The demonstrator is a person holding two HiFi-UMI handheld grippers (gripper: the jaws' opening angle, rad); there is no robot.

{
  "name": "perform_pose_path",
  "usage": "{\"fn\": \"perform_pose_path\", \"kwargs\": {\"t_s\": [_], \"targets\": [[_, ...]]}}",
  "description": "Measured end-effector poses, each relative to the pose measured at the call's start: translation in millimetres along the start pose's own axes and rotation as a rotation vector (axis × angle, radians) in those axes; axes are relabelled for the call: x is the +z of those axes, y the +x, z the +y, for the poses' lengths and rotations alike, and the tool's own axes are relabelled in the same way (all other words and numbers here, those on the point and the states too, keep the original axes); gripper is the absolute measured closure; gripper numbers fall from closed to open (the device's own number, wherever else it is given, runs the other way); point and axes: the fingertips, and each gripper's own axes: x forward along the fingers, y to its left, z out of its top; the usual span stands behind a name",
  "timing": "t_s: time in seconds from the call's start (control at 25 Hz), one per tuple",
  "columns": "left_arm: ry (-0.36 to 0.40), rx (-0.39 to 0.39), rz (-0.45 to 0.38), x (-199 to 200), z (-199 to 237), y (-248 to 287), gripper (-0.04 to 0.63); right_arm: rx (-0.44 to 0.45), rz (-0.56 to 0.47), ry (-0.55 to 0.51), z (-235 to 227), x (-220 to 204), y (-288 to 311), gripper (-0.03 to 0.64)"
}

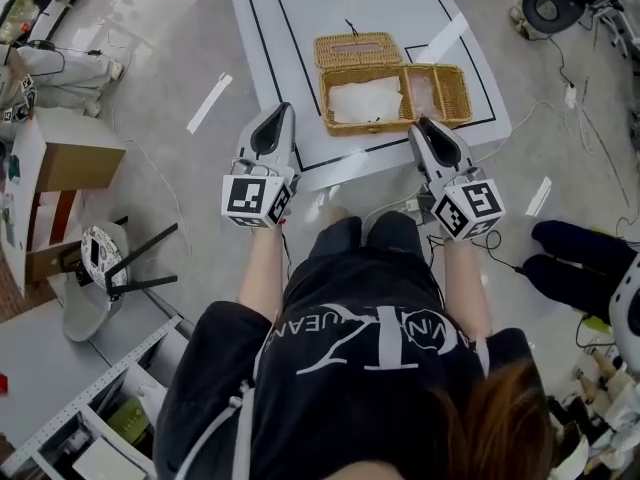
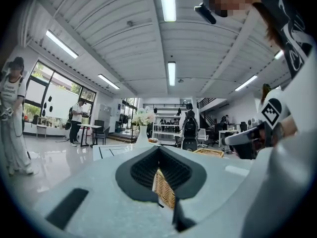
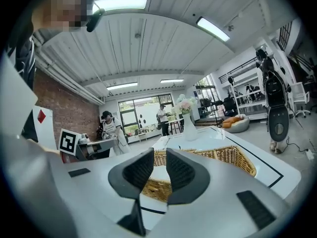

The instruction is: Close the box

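Note:
An open wicker box (image 1: 365, 103) lined with white cloth stands near the white table's front edge. One lid flap (image 1: 357, 50) lies open behind it and a second flap (image 1: 437, 93) lies open to its right. My left gripper (image 1: 284, 109) hovers just left of the box's near left corner, its jaws shut with nothing in them (image 2: 159, 150). A strip of wicker (image 2: 166, 190) shows past its pads. My right gripper (image 1: 420, 121) hangs at the near right corner, by the right flap. It is open and empty (image 3: 159, 155), and the box's rim (image 3: 218, 155) lies just beyond its tips.
The table (image 1: 300, 28) carries black line markings and a white vase (image 3: 188, 125) at its far end. A cardboard box (image 1: 70, 153) and a low stand (image 1: 100, 263) sit on the floor at left, cables at right. People stand in the background.

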Motion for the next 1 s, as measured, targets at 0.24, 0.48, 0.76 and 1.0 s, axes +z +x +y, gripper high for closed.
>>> {"fn": "perform_pose_path", "kwargs": {"t_s": [0.24,0.48,0.76,1.0], "targets": [[-0.028,-0.014,0.005,-5.5,3.0,12.4,0.588,-0.02,0.048,-0.007,-9.9,7.7,13.3,0.54],[-0.024,0.017,-0.01,-2.1,15.0,29.8,0.589,0.005,0.127,-0.005,-26.6,15.9,40.7,0.54],[-0.021,0.093,-0.007,3.0,32.5,51.1,0.589,0.105,0.26,-0.037,-45.8,26.5,85.3,0.538],[0.014,0.145,0.022,-0.1,45.2,73.1,0.588,0.199,0.405,-0.118,-58.2,25.5,121.2,0.514]]}}
